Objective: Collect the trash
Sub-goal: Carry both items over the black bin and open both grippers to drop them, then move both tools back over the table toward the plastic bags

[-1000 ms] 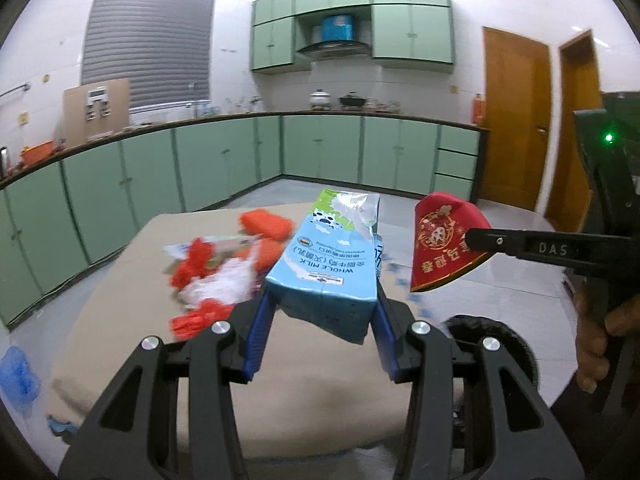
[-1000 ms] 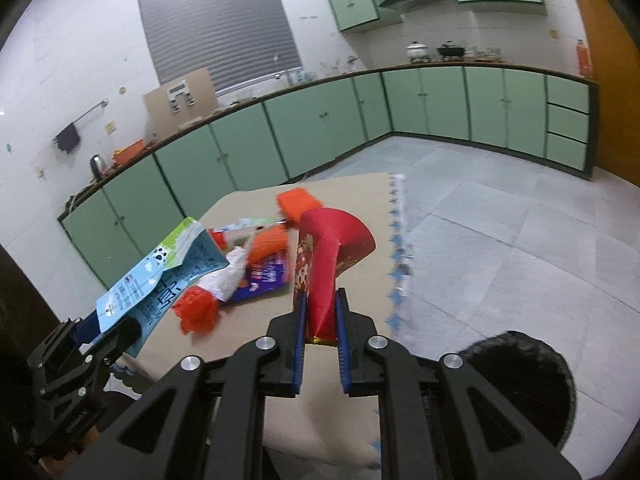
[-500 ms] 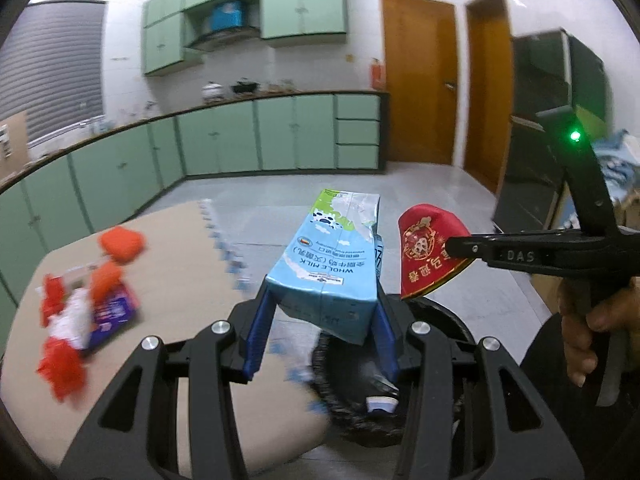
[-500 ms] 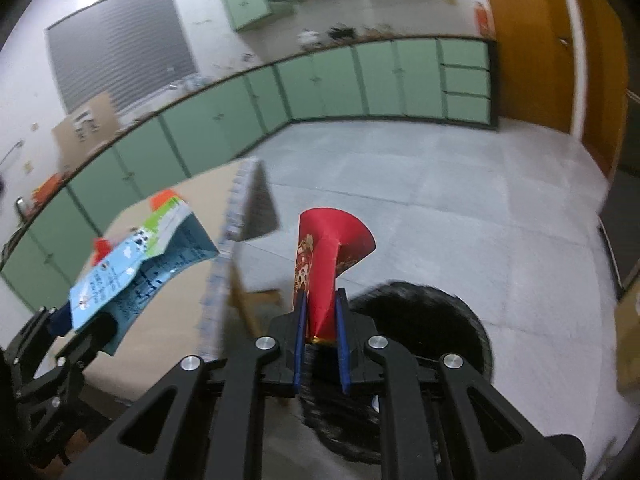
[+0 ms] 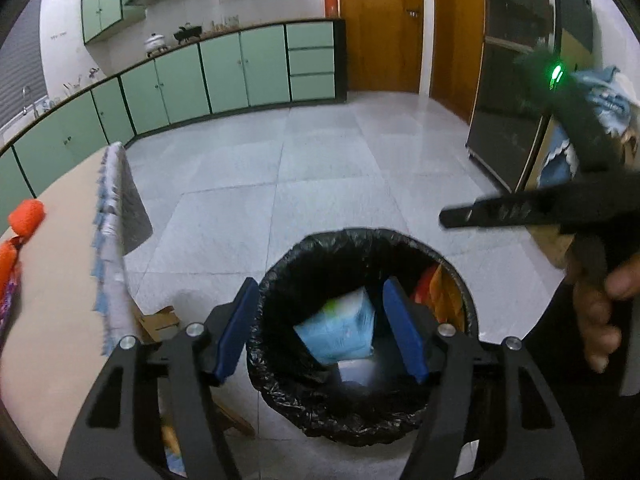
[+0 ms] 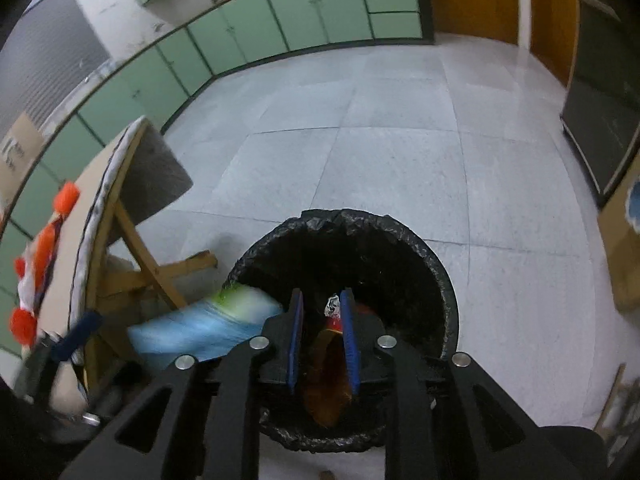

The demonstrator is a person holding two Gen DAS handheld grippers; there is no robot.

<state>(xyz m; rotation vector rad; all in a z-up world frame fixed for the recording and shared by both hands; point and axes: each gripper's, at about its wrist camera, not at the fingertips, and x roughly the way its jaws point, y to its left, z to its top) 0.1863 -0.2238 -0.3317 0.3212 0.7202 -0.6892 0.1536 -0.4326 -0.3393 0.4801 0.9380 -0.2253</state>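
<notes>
A round bin lined with a black bag (image 5: 276, 280) (image 6: 400, 240) stands on the floor beside the table. My left gripper (image 5: 320, 320) is open above it, and the blue milk carton (image 5: 340, 330) is loose between the jaws, falling into the bin; it shows blurred in the right wrist view (image 6: 200, 330). My right gripper (image 6: 322, 334) is open over the bin, and the red packet (image 6: 332, 372) drops below its fingers. The red packet also shows inside the bin in the left wrist view (image 5: 430, 288).
The cloth-covered table (image 5: 60, 280) (image 6: 88, 208) stands to the left with orange and red wrappers (image 5: 24, 220) (image 6: 44, 240) still on it. Its wooden legs (image 6: 136, 248) are close to the bin. Green cabinets line the far wall; grey tiled floor lies beyond.
Both grippers swung from the table to above the bin. Both have opened: the milk carton and the red packet have left the jaws and are falling into the bin.
</notes>
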